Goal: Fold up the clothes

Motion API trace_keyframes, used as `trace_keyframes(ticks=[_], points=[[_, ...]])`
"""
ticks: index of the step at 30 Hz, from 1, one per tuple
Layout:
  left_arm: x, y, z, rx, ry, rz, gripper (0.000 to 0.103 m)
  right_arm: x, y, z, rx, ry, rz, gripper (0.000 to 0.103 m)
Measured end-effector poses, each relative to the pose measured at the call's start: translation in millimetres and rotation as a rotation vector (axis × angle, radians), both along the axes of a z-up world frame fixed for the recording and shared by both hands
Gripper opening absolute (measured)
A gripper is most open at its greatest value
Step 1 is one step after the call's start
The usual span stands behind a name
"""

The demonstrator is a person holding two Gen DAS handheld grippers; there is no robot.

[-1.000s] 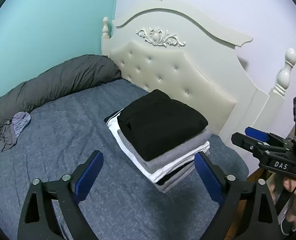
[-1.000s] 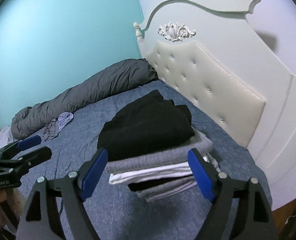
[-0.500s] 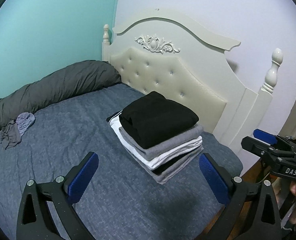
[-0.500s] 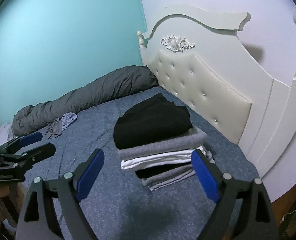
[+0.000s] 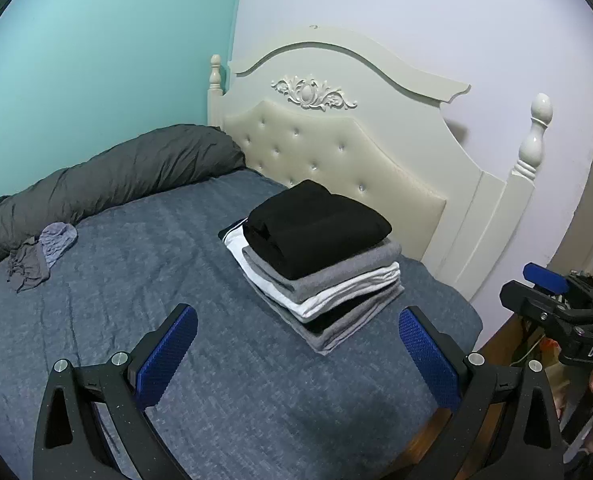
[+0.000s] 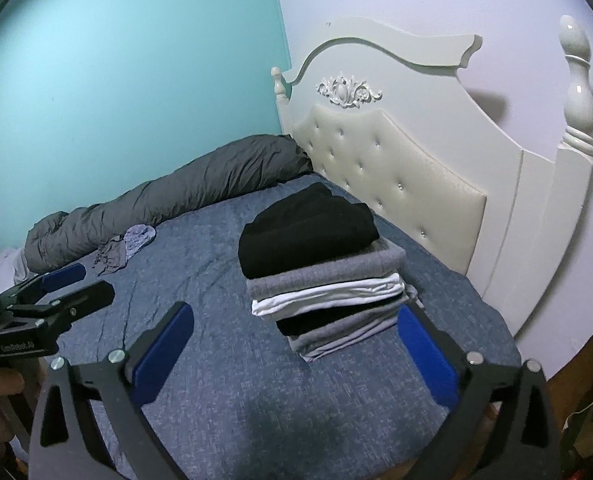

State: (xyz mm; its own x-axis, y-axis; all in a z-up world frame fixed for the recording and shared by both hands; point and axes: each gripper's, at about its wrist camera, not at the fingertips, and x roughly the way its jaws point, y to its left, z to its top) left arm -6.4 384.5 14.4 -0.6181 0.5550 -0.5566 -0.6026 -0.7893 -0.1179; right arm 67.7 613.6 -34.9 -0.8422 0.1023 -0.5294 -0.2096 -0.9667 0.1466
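The fingers of the left gripper (image 5: 296,354) stand wide apart with nothing between them, and those of the right gripper (image 6: 294,354) are opening, also empty, both hovering over the blue bed (image 5: 144,280). Beyond them the stack of folded clothes (image 5: 316,256) sits near the headboard (image 5: 336,148), a crumpled grey garment (image 5: 42,250) lying beside the rolled duvet (image 5: 108,180).

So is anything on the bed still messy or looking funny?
Yes. A crumpled grey garment lies unfolded beside the rolled dark duvet, far from the tidy stack of folded clothes. The stack is slightly uneven, its lower layers sticking out at the edges. Nothing looks spilled or damaged.
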Motion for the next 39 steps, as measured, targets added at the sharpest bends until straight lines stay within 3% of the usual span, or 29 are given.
trace_keyframes(ticks=[39], points=[[46,-28,5,0.037,0.045,0.002,0.103,42,-28,-2,0.030,0.041,-0.033,0.103]])
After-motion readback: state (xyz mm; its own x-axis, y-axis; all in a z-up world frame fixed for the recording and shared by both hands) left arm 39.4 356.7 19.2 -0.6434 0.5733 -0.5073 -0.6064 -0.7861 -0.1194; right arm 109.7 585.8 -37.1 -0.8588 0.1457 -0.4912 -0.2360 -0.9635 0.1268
